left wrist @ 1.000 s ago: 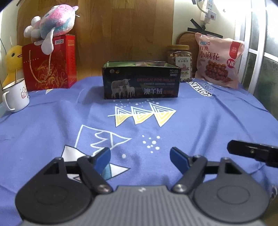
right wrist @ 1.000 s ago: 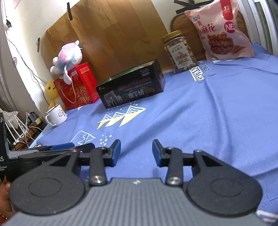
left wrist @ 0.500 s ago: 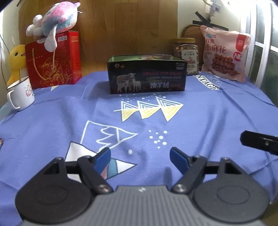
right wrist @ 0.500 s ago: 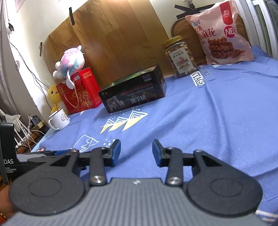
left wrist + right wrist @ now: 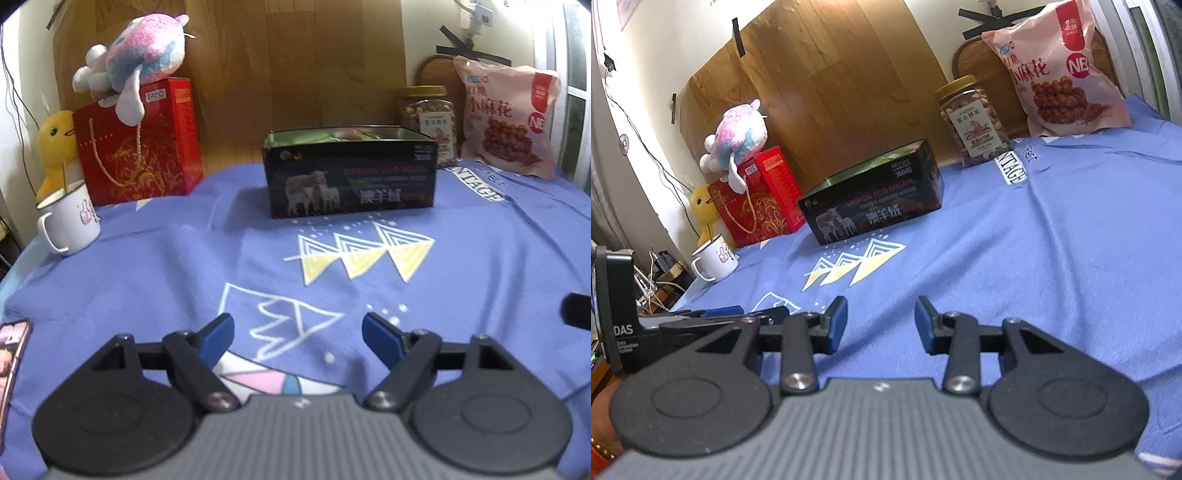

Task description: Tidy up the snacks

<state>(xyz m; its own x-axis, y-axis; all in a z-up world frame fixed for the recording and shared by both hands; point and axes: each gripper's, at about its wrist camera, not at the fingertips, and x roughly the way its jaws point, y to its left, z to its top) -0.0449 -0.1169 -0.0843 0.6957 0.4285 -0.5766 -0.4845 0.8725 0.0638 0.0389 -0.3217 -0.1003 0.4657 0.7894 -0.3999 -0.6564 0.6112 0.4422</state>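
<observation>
Snacks are seen at the far end of the blue-clothed surface (image 5: pixel 480 258): pink snack bag (image 5: pixel 508 118) far right against the wall, nut jar (image 5: pixel 426 118) just left of it, black open box (image 5: pixel 351 177) in front, centre. All lie well apart from both grippers. Left gripper (image 5: pixel 297 338) is held low over the cloth w/ jaws wide, nothing between. Right gripper (image 5: pixel 881 323) is likewise parted, empty, the box ahead-left of it. Red gift bag (image 5: pixel 140 144) w/ plush toy (image 5: pixel 136 81) and mug (image 5: pixel 72 225) are seen far left.

Black box (image 5: pixel 875 208) "DESIGN FOR MILAN", pink snack bag (image 5: pixel 1057 79) "NB", tablecloth (image 5: pixel 1071 236) "VINTAGE"
</observation>
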